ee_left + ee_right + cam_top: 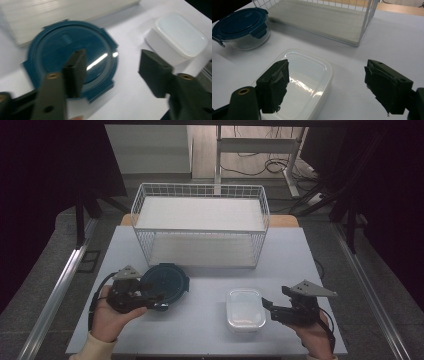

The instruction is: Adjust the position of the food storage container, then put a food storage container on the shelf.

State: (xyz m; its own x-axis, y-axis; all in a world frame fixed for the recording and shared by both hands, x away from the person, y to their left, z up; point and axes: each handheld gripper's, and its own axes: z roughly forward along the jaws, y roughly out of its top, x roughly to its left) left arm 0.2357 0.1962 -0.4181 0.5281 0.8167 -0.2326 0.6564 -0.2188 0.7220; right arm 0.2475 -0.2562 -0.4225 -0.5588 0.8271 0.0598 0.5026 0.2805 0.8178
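Observation:
A round glass container with a dark blue clip lid (166,281) sits left of centre on the table. My left gripper (158,301) hangs open at its near edge; in the left gripper view one jaw is over the blue lid (62,50) and the other over bare table, gripper (115,67) holding nothing. A white rectangular lidded container (244,309) lies right of centre. My right gripper (268,309) is open just right of it. In the right gripper view the white container (304,77) lies below the left jaw, gripper (327,70) empty.
A white wire rack (200,186) with two pale shelf boards stands at the back middle of the pale table (205,335). Its lower shelf (317,20) opens toward me. Metal rails run along both sides of the table, and cables lie on the floor behind.

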